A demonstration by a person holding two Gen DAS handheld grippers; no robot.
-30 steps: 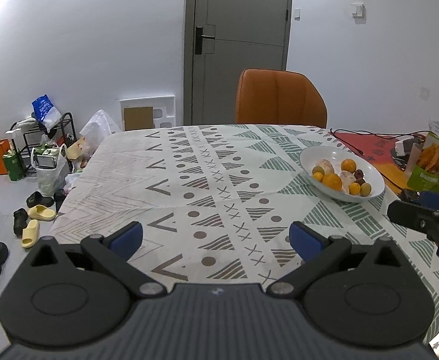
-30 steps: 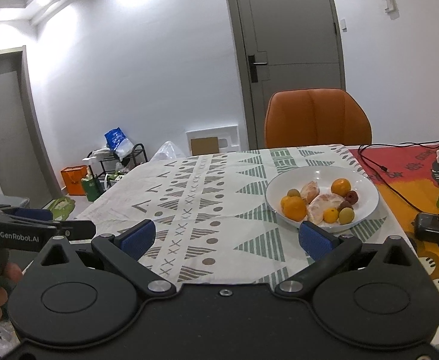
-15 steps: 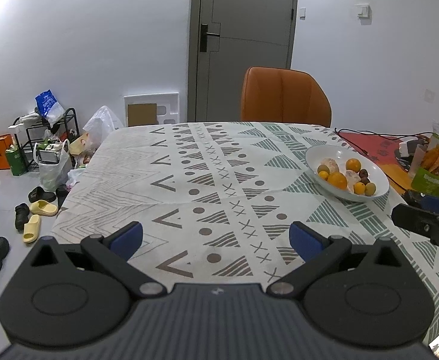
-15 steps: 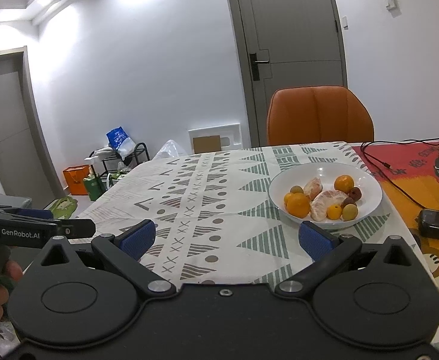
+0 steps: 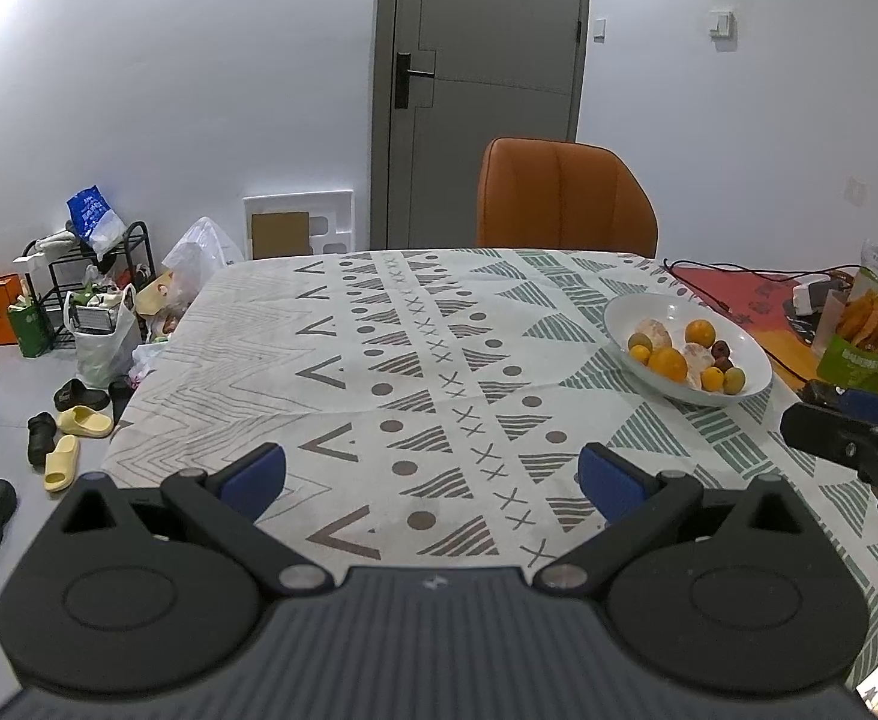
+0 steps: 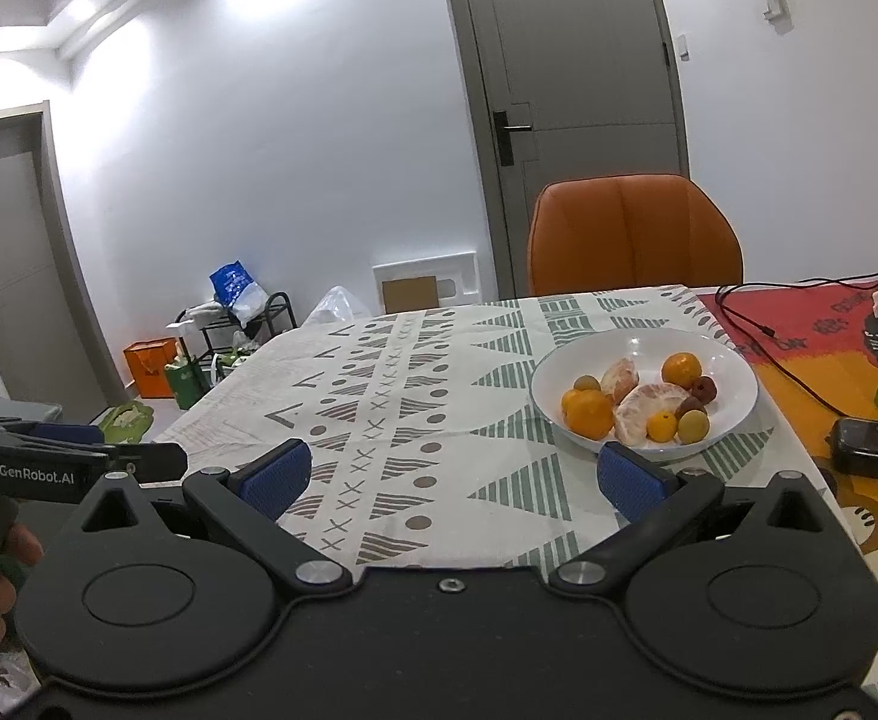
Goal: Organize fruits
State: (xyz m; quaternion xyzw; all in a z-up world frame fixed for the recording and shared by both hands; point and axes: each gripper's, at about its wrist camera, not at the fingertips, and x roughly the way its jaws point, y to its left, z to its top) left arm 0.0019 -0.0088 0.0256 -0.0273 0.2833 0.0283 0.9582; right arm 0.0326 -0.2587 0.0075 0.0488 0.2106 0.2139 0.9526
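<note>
A white bowl (image 6: 733,414) stands on the patterned tablecloth and holds several fruits: oranges (image 6: 589,413), peeled citrus pieces (image 6: 646,408), small green fruits and dark red ones. In the left wrist view the same bowl (image 5: 673,312) sits at the right of the cloth. My right gripper (image 6: 454,477) is open over the table's near edge, its right fingertip just short of the bowl. Nothing lies between the open fingers of my left gripper (image 5: 432,474), which hangs above the cloth well left of the bowl. The right gripper's body (image 5: 859,438) shows at that view's right edge.
An orange chair (image 5: 565,204) stands at the table's far side before a grey door. A snack bag (image 5: 871,324), black cables and a small black device (image 6: 865,453) lie on the red mat to the right. Shoes, bags and a rack crowd the floor at left.
Both grippers have risen and drawn back a little, so the bowl sits lower and slightly farther in each view. Both stay open and the fruits have not moved.
</note>
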